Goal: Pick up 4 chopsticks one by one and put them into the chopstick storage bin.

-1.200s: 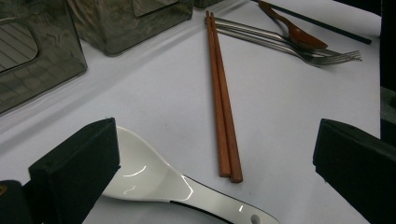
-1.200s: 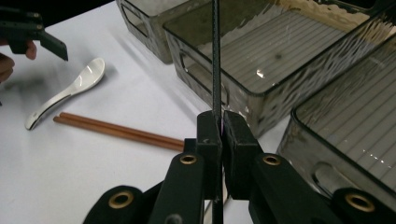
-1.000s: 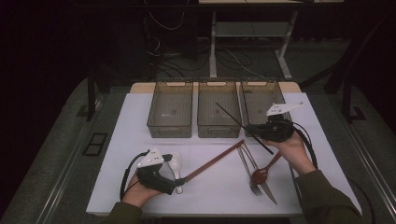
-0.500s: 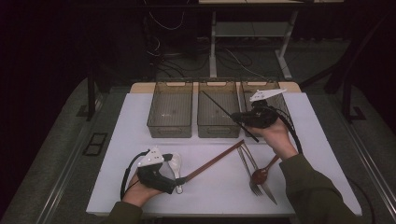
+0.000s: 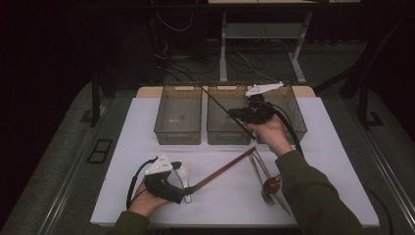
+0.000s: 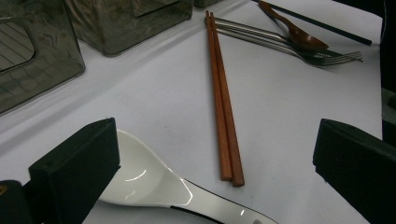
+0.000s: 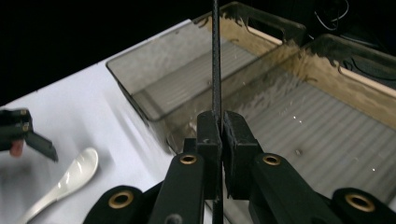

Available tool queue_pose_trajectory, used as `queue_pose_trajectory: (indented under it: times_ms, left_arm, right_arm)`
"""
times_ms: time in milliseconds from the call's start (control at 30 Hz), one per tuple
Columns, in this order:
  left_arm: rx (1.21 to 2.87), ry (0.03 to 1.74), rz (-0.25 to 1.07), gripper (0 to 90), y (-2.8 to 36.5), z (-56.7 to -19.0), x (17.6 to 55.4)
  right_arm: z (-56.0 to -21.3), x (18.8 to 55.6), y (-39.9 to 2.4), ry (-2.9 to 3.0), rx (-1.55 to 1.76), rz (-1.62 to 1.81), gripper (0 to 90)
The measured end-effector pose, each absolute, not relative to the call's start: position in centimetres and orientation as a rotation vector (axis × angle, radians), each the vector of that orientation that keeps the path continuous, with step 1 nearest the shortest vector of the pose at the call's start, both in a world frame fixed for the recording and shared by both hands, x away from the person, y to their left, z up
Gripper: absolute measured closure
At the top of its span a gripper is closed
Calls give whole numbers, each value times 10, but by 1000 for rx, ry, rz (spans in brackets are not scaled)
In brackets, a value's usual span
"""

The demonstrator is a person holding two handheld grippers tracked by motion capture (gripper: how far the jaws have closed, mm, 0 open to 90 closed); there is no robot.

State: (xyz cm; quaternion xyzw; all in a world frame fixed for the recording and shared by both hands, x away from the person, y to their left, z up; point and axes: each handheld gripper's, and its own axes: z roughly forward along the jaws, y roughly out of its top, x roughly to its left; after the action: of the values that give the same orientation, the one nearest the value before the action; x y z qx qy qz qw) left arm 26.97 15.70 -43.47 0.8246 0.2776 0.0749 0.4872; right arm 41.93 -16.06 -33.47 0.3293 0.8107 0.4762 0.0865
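One black chopstick [image 5: 219,105] we grip in our clenched right claw [image 5: 240,116], angled over the middle bin [image 5: 227,138] for sorting; left claw [image 6: 210,186] released.

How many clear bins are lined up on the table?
3, side by side along the table's far edge: the left bin, the middle bin, and the right bin, partly covered by the right gripper.

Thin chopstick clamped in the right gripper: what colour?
Black. The thin chopstick shows best in the right gripper view, pinched between the right gripper's jaws.
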Motion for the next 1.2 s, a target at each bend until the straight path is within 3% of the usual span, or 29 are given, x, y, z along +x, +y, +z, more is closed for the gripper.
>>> queue_pose_trajectory:
  times_ms: [1200]
  left_arm:
    - [1988,666,167,0,159,-434,272]
  right_arm:
    - [-348,464,-22,2384,955,1404,858]
